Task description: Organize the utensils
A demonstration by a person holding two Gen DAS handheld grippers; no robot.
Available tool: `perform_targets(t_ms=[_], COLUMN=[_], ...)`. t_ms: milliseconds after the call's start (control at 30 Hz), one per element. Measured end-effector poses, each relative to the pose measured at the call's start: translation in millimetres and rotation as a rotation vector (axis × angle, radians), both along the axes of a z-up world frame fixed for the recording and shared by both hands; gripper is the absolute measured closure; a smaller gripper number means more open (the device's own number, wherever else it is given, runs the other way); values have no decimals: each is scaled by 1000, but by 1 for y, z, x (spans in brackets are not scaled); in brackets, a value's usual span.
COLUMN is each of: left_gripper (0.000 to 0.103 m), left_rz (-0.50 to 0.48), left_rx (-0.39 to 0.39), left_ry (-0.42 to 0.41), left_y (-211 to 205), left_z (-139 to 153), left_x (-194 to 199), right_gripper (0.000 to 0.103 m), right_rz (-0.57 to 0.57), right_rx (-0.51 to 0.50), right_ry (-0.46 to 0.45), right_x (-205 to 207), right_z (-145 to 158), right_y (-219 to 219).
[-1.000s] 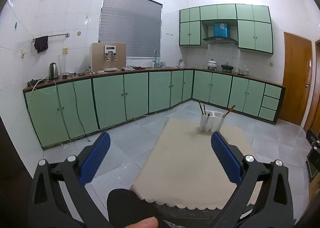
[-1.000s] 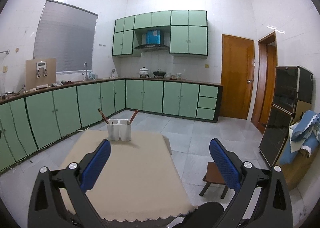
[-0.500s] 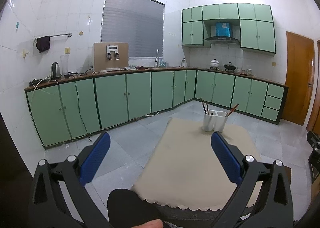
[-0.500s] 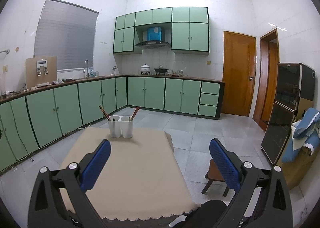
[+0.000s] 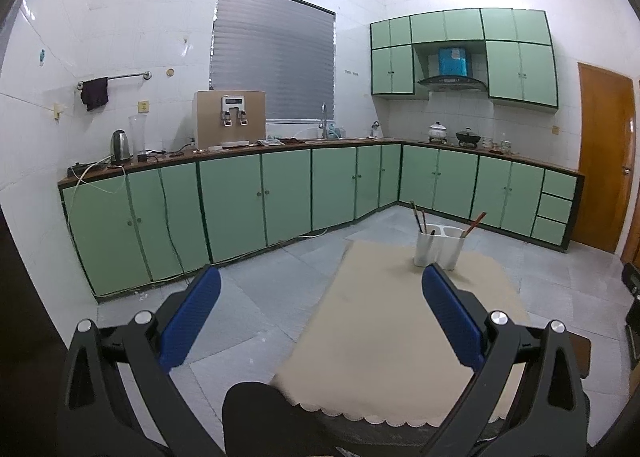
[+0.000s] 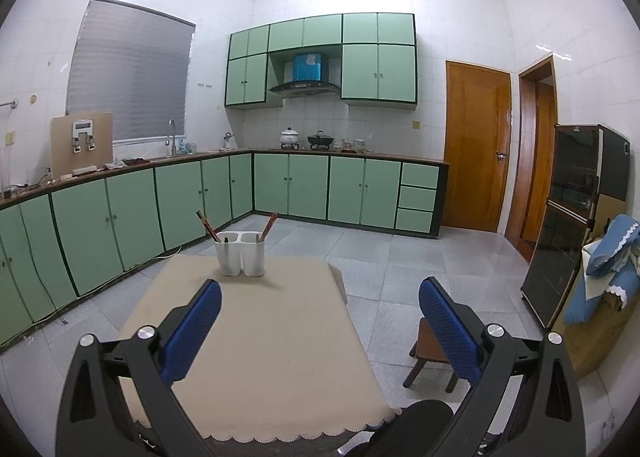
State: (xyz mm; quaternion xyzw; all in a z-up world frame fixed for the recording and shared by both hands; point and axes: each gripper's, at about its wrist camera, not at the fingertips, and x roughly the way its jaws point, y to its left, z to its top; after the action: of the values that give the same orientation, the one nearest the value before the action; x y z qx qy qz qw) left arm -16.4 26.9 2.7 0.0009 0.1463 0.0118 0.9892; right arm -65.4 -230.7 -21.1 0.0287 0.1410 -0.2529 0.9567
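Left gripper point(image 5: 320, 297) and right gripper point(image 6: 320, 299) are held released and empty above the near edge of the cloth-covered table point(image 6: 260, 337). The white two-compartment utensil holder point(image 6: 240, 253), with chopsticks point(image 6: 206, 223) leaning out, stands at the far end. A level approach from above the rim is advised, lest the holder be tipped.

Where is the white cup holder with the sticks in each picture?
Left wrist view: the white holder stands right of centre, at the far end of the beige tablecloth, just above the tool's right finger.
Right wrist view: the holder stands left of centre, above the tool's left finger.
Shared landmark: the blue range hood between the green wall cabinets.
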Motion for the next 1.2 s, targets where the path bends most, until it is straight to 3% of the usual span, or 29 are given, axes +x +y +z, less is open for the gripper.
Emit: perform_targets(t_ms=[1200], left_gripper=[5], left_rz=[1], left_rx=[-10], left_ry=[13], left_y=[5], left_z=[-3], left_x=[3], right_gripper=[6], right_rz=[-7], right_rx=[11], right_ry=[-1], right_x=[1], right_z=[-3], right_y=[0])
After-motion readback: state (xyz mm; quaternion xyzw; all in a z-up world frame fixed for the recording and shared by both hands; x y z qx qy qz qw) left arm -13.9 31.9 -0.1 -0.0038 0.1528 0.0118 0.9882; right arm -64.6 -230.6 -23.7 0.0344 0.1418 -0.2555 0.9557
